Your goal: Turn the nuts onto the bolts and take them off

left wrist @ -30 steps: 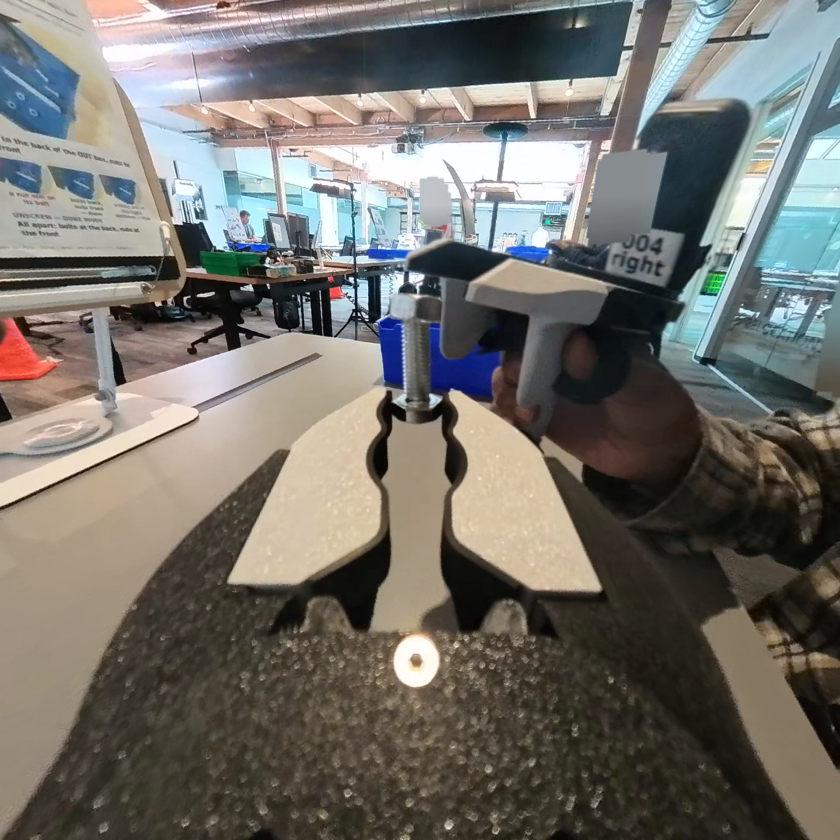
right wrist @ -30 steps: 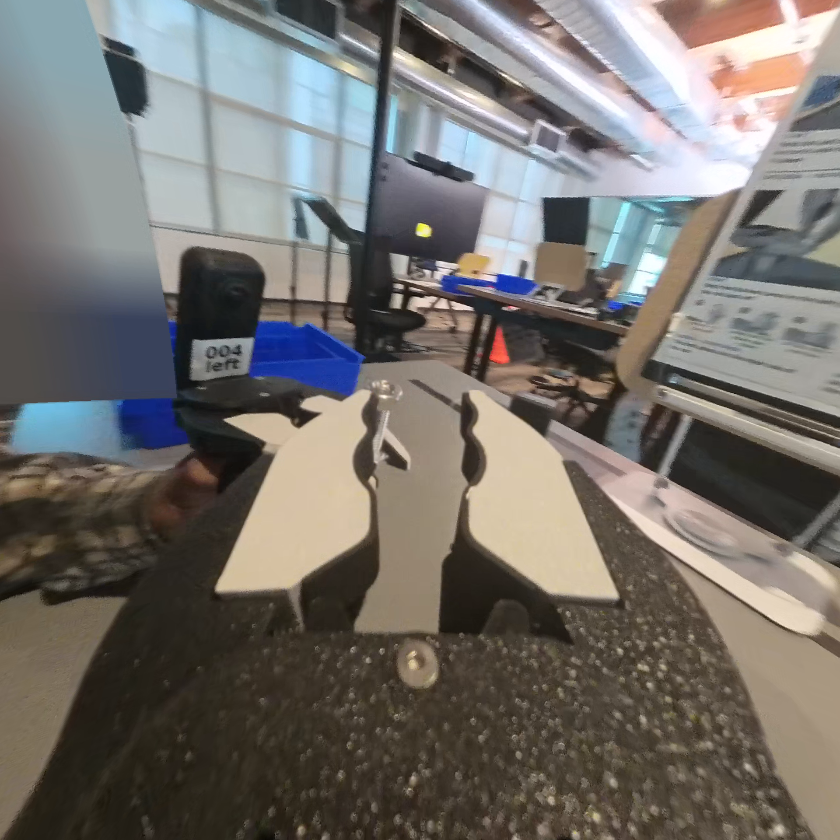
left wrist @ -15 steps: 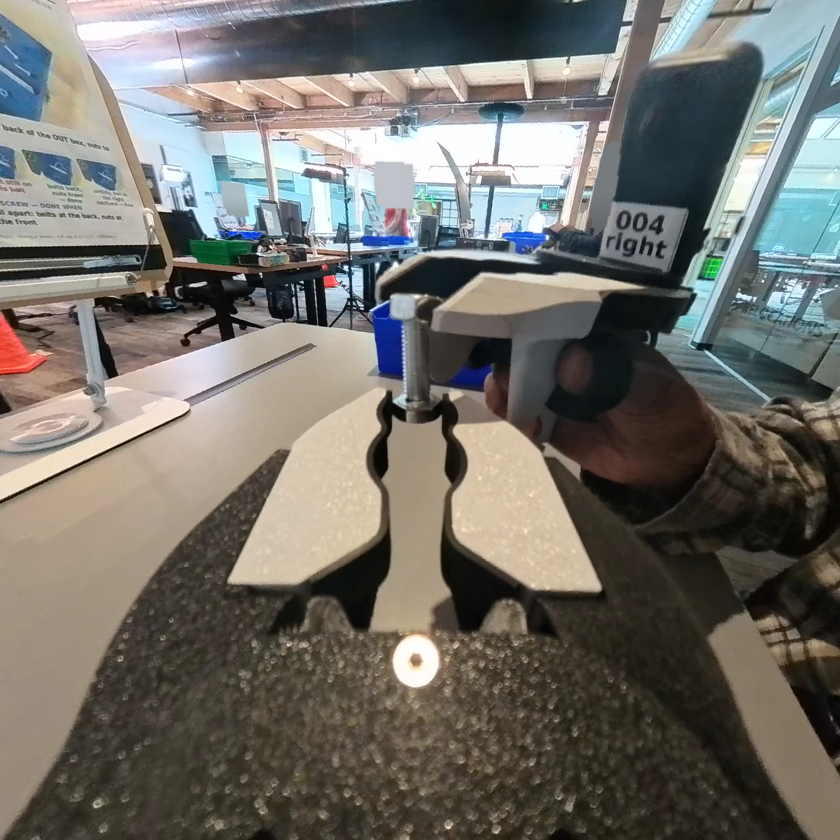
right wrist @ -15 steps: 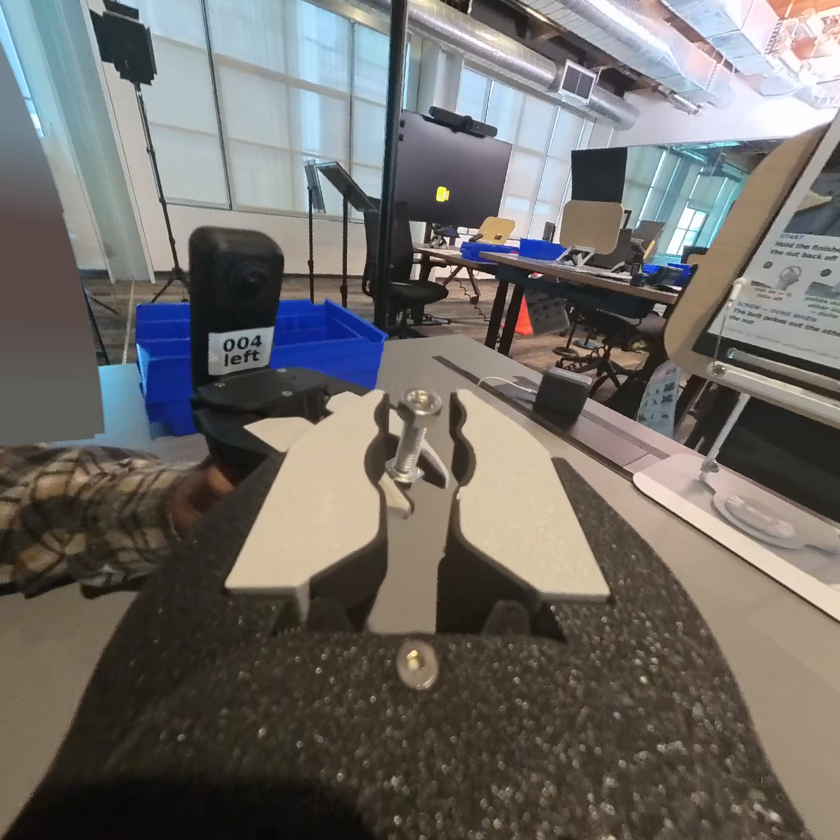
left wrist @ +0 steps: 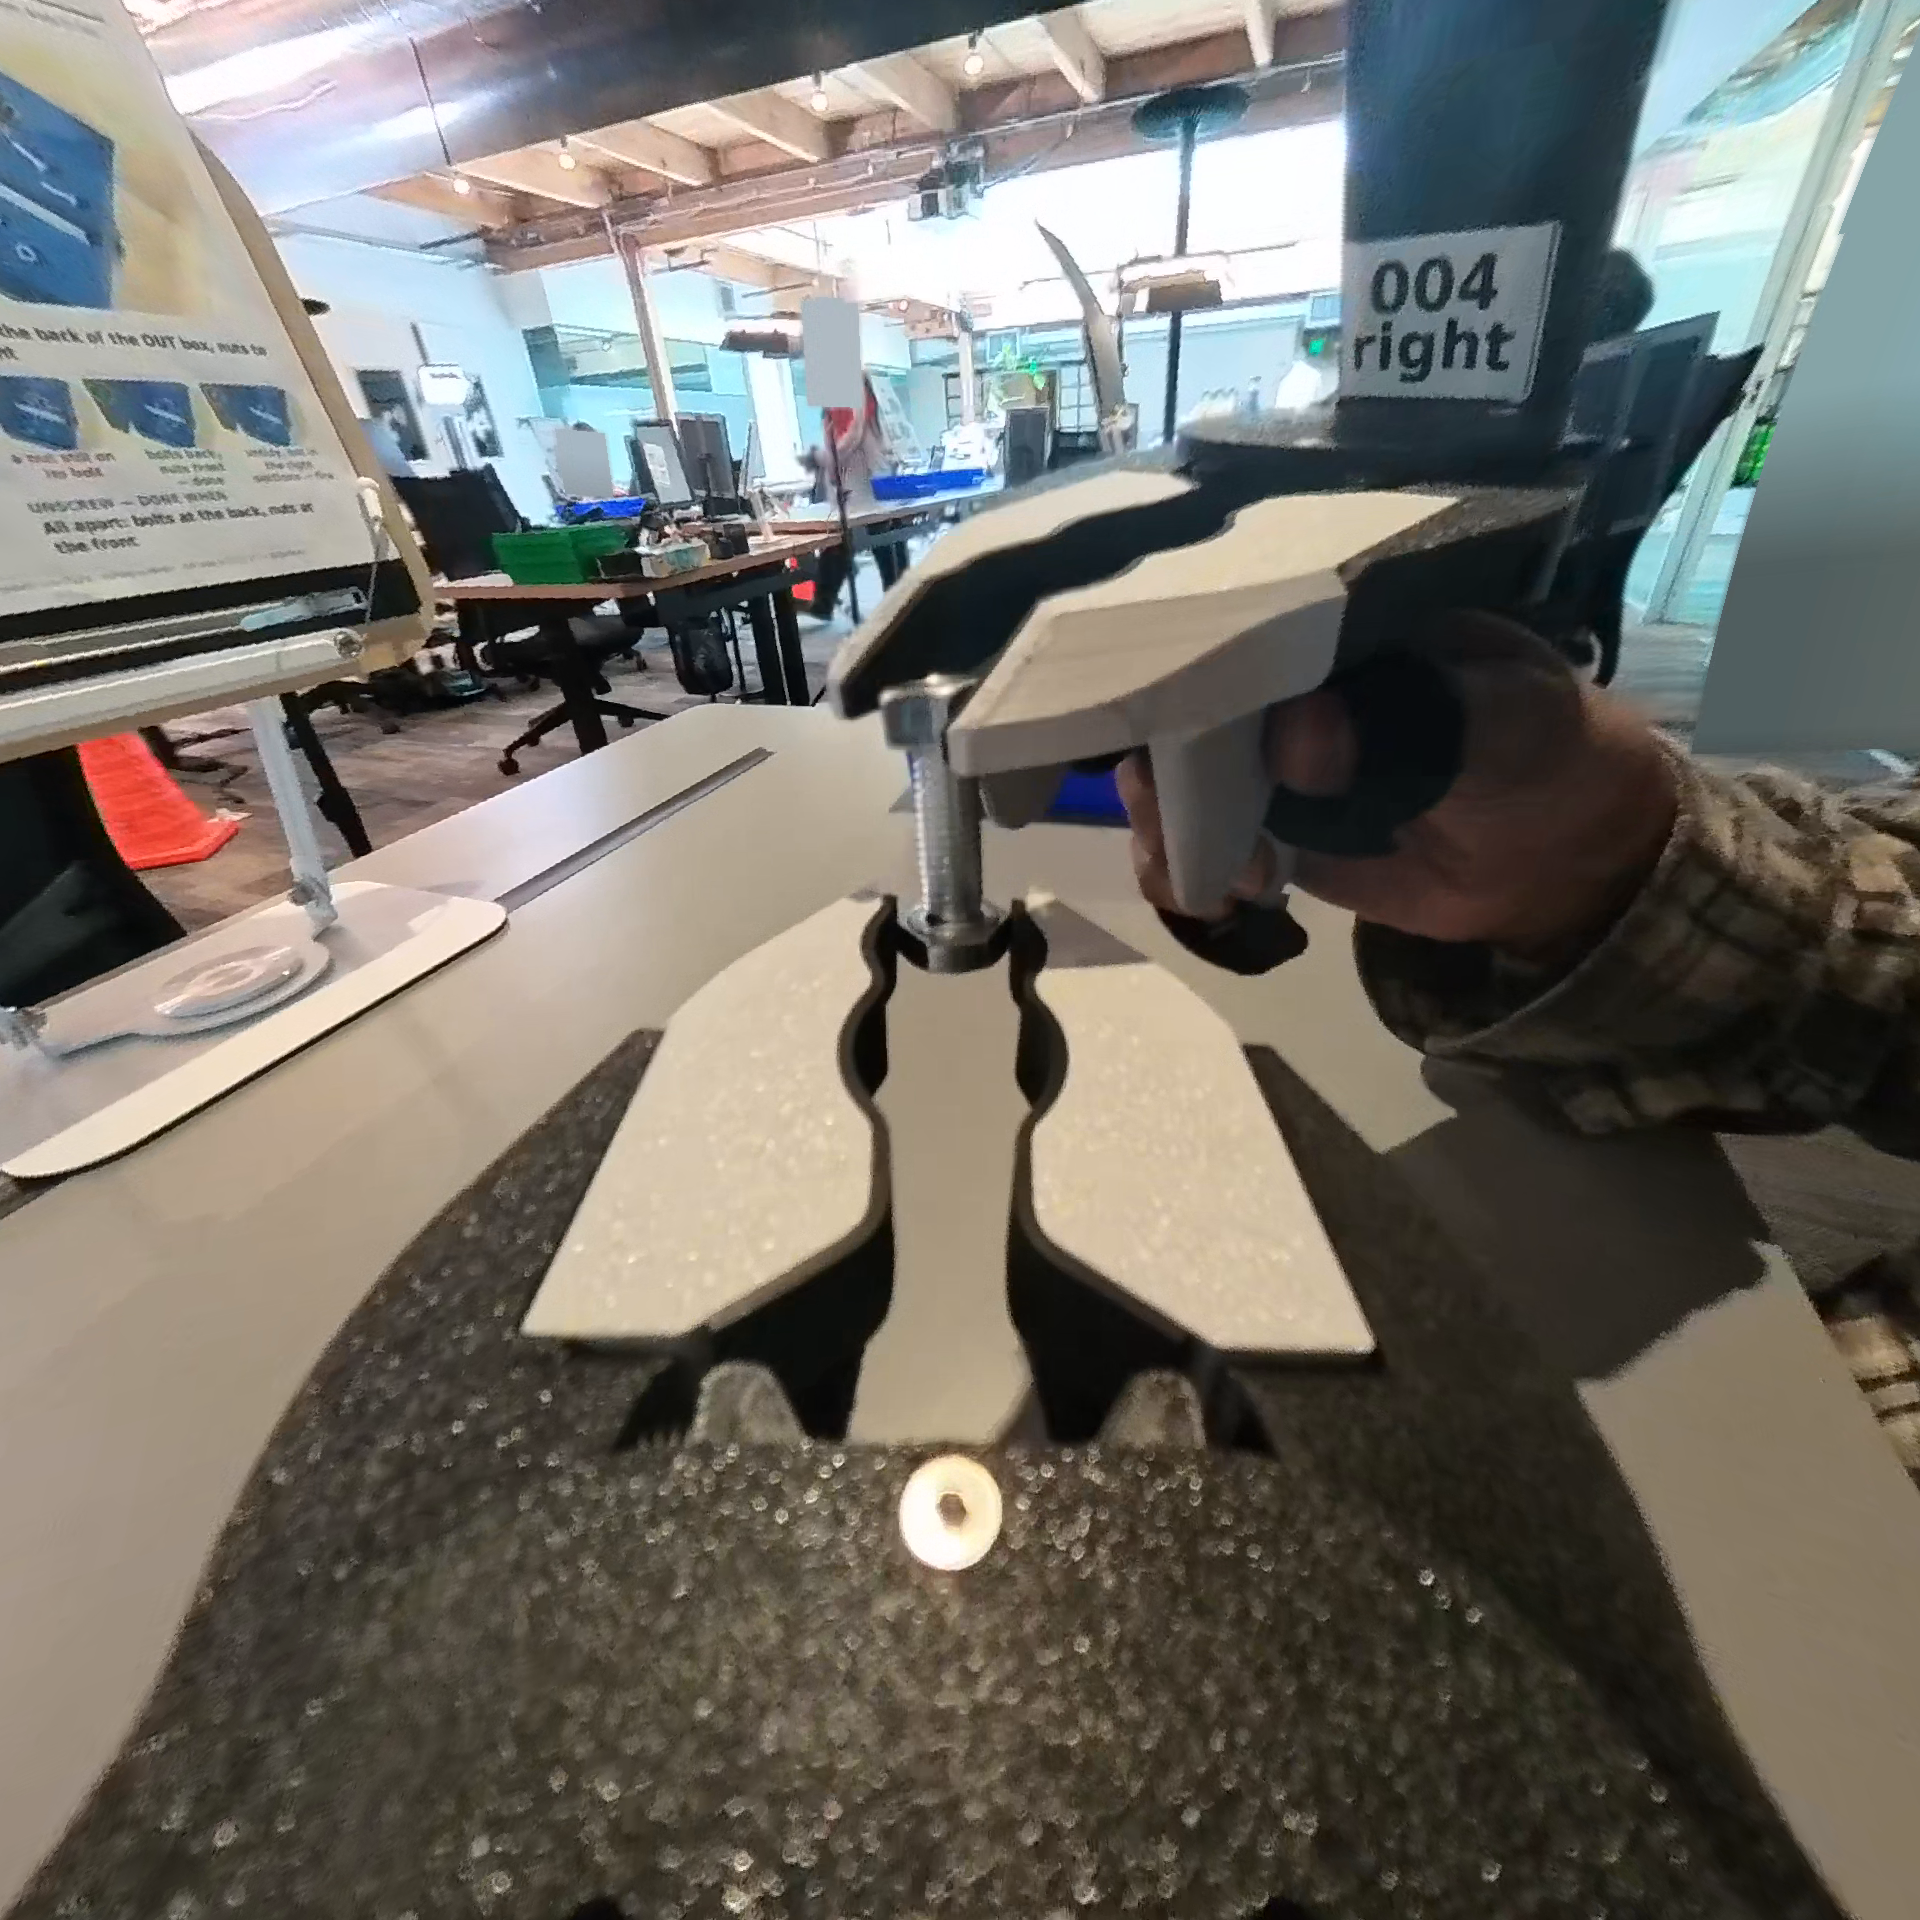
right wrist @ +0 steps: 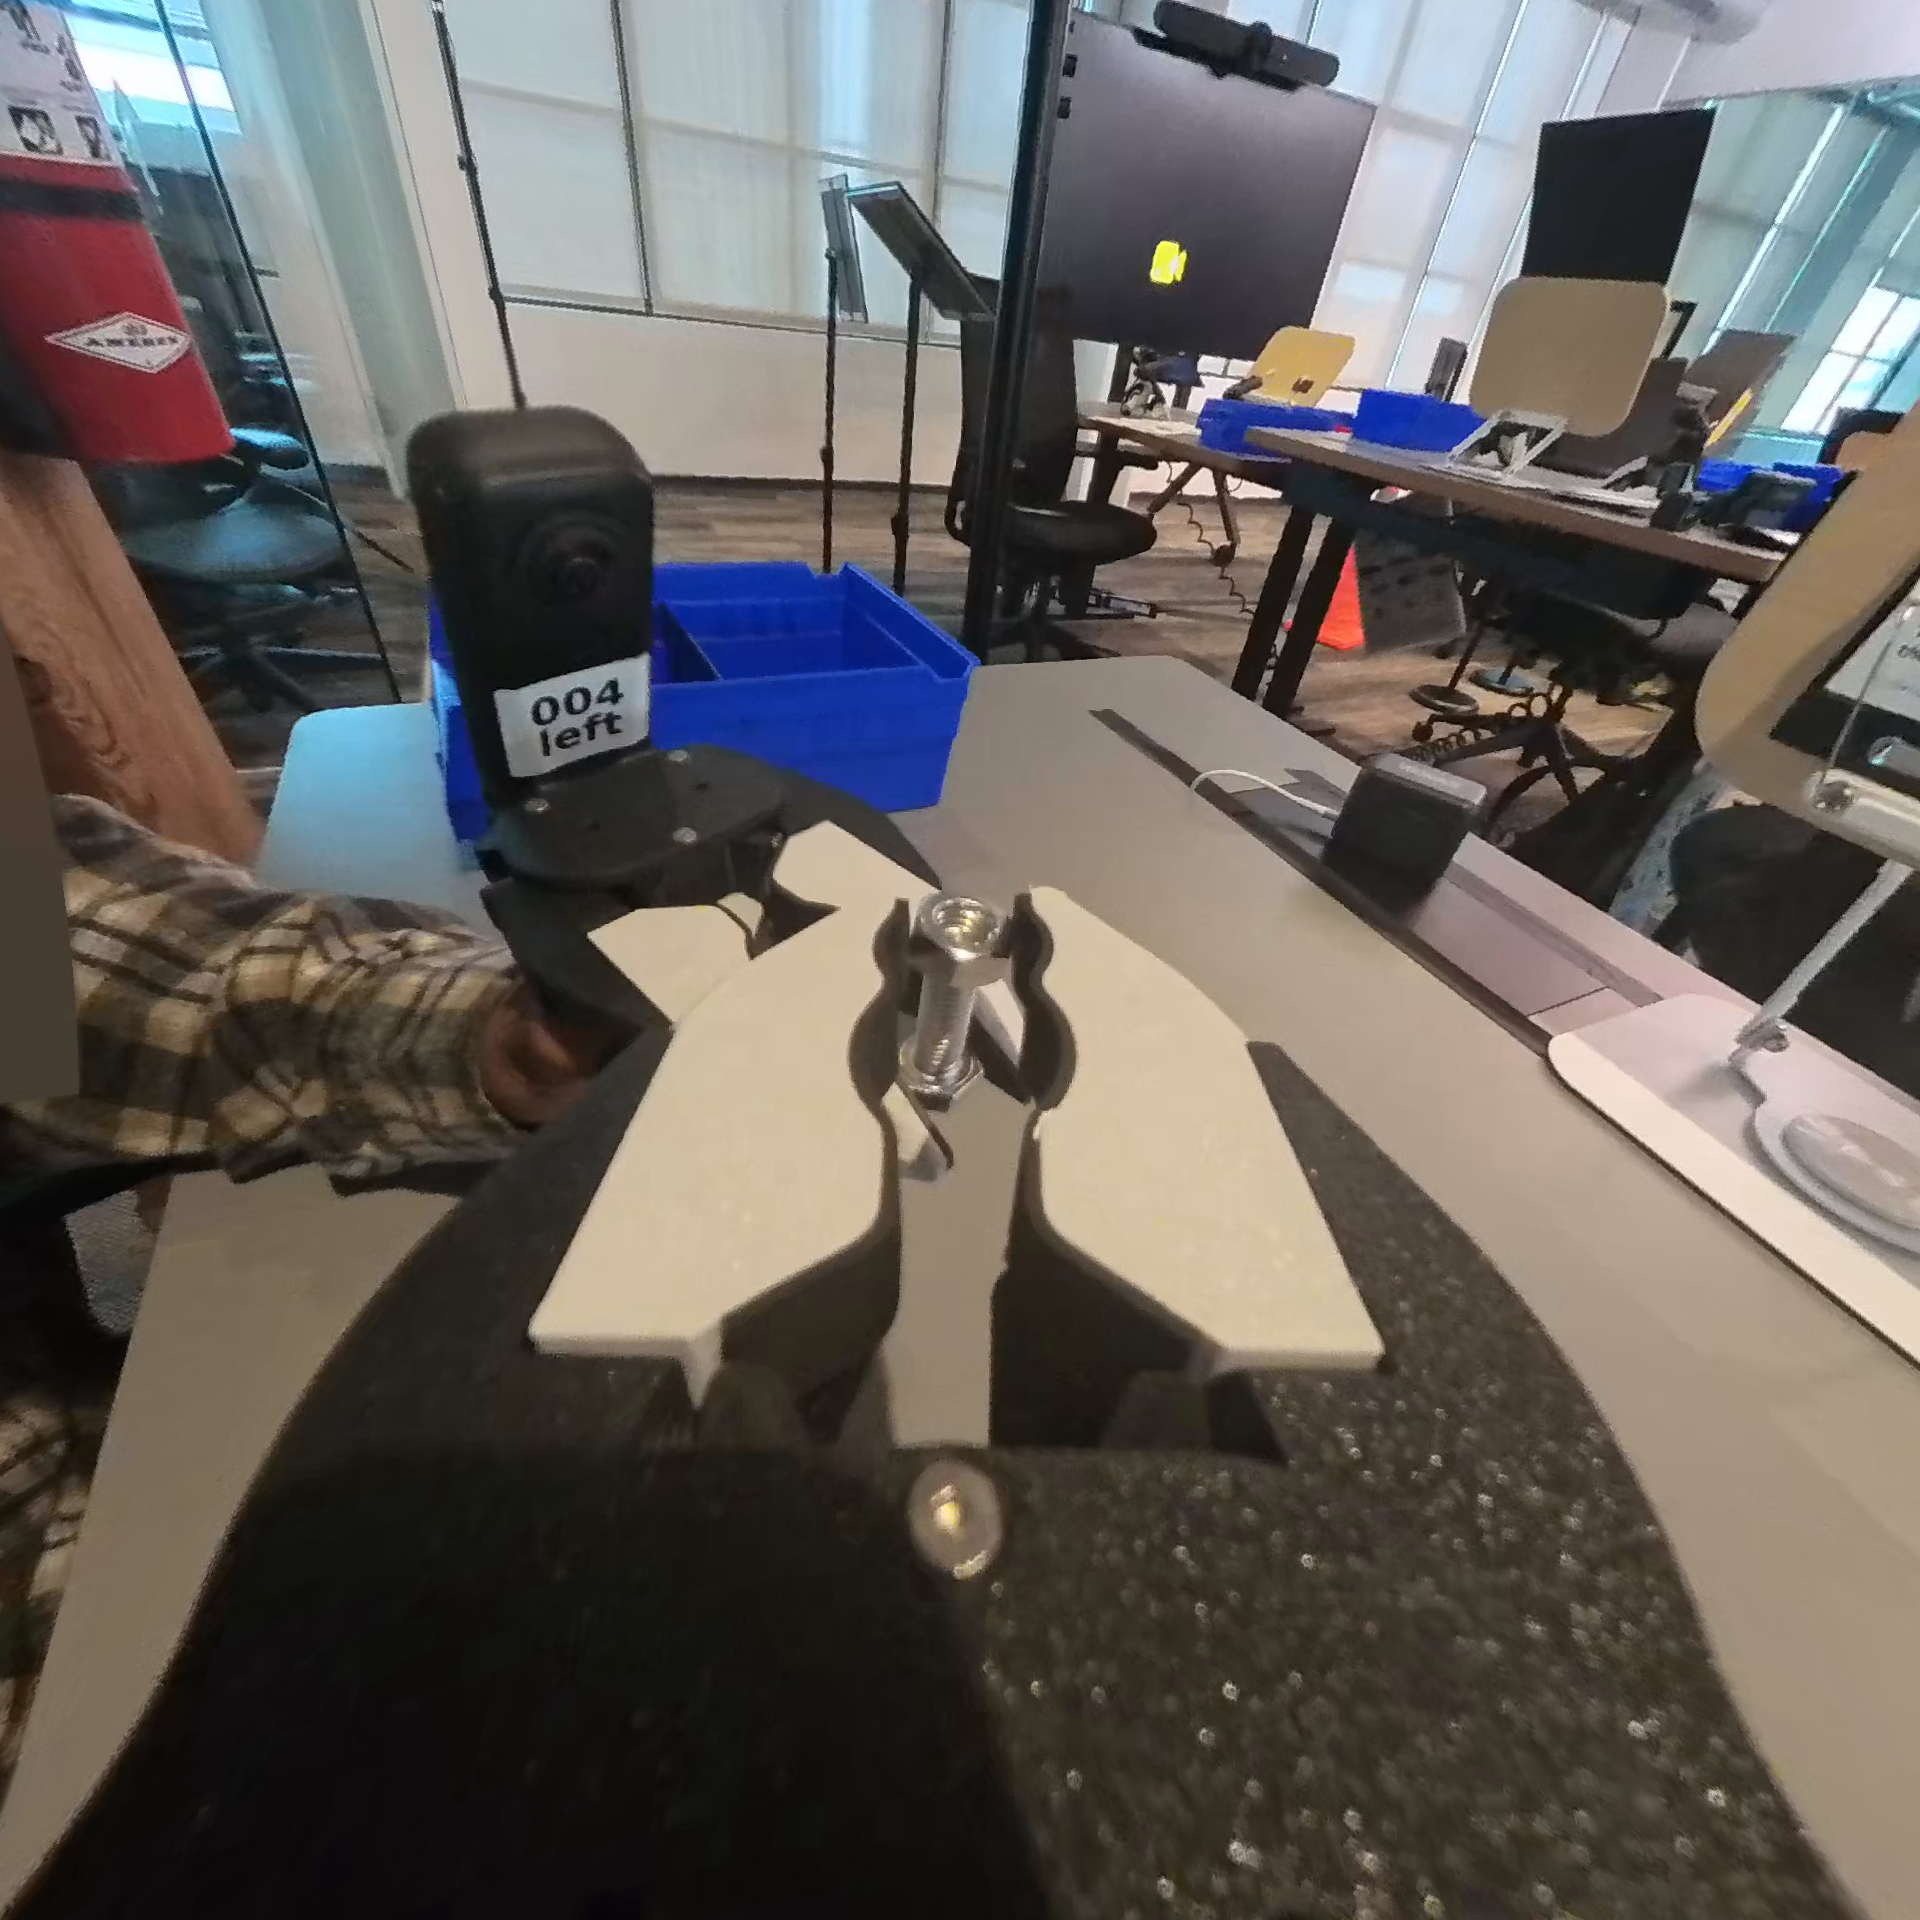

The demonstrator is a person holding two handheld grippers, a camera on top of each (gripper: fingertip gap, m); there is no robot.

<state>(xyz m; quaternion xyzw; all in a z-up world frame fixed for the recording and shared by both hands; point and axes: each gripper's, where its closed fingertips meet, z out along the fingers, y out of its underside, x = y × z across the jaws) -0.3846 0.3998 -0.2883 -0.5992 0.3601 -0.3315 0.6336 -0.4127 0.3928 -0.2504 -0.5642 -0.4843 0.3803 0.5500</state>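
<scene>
Two grippers share one bolt above the grey table

The left gripper (left wrist: 954,930) is clamped on the small silver nut (left wrist: 951,923) at the bottom of the shiny silver threaded bolt (left wrist: 943,821), which stands upright. The right gripper (right wrist: 956,935) is closed around the bolt's six-sided head (right wrist: 956,927). This looks like the turning step. Next, one end probably needs twisting while the other holds firm, near the blue plastic bin (right wrist: 810,696).
</scene>
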